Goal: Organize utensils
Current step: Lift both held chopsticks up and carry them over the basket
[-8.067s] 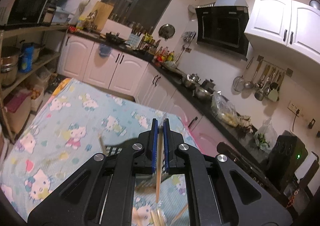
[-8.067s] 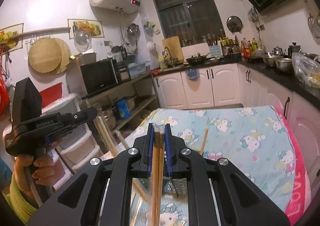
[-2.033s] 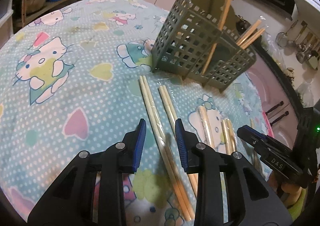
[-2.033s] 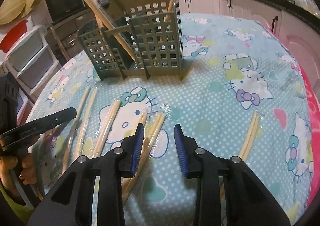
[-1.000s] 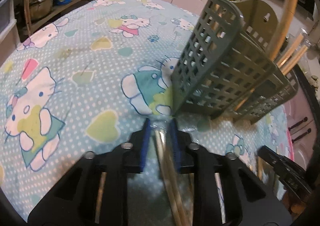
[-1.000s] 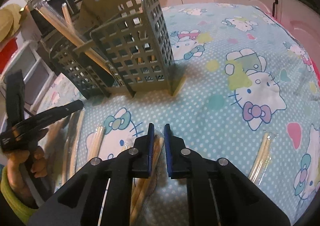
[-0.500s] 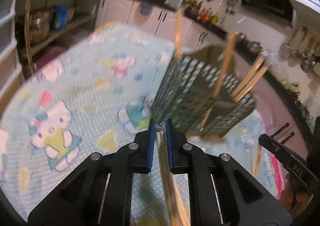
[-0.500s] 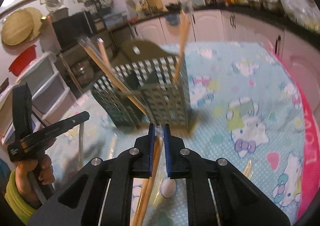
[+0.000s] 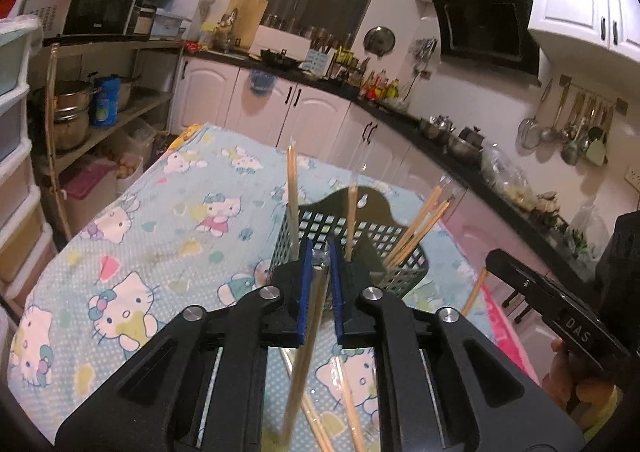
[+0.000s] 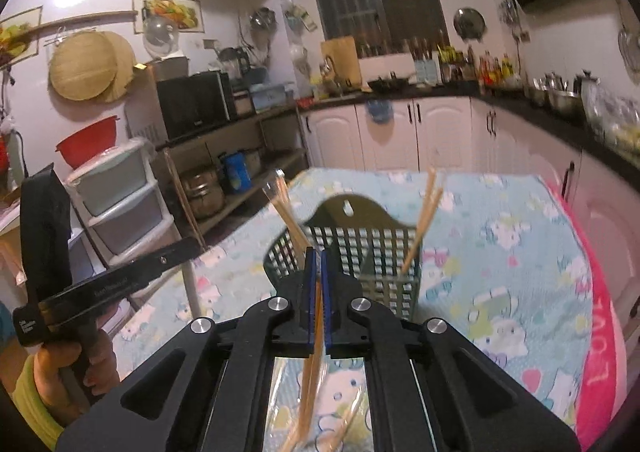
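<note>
Both clamped, left gripper (image 9: 319, 284) and right gripper (image 10: 315, 284) each pinching a wrapped chopstick pair (image 9: 308, 336), so I'd tip them vertical before dropping into the caddy (image 9: 352, 248).

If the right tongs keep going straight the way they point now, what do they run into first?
Most likely the green lattice plastic utensil basket, right ahead of the right tongs, which grip wrapped wooden chopsticks. Depth is unclear; they may pass over its rim.

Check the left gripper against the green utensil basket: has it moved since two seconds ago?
Yes. The left gripper has risen: it now looks down over the basket rim, lifting a wrapped chopstick pair.
</note>
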`<state>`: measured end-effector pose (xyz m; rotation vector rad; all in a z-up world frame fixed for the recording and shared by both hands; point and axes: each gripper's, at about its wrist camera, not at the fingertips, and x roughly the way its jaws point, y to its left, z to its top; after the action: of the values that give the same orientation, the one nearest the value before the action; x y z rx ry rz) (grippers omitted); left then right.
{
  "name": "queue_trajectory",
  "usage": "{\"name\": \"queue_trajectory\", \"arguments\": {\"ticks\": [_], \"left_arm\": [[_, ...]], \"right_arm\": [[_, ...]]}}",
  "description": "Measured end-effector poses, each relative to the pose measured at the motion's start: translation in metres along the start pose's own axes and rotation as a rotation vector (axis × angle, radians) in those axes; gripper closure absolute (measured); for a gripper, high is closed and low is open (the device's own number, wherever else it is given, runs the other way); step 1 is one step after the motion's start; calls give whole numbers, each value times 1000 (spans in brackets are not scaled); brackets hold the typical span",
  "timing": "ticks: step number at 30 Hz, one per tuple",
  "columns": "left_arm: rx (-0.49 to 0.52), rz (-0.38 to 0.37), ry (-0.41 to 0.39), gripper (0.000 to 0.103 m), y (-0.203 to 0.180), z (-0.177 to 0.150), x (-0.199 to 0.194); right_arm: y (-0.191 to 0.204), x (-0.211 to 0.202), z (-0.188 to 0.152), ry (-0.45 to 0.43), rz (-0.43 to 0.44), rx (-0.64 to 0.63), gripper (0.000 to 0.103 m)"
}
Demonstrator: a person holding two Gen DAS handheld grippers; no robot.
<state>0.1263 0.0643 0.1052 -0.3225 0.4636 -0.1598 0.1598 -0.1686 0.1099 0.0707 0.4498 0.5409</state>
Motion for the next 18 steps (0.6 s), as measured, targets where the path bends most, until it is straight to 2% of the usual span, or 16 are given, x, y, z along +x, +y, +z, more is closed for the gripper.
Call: {"name": "queue_trajectory", "arguments": {"ticks": [18], "left_arm": [[42,-93,-76,102,-24,58,1]], "right_arm": [[8,-7,50,-89,-8,-33,102]]}}
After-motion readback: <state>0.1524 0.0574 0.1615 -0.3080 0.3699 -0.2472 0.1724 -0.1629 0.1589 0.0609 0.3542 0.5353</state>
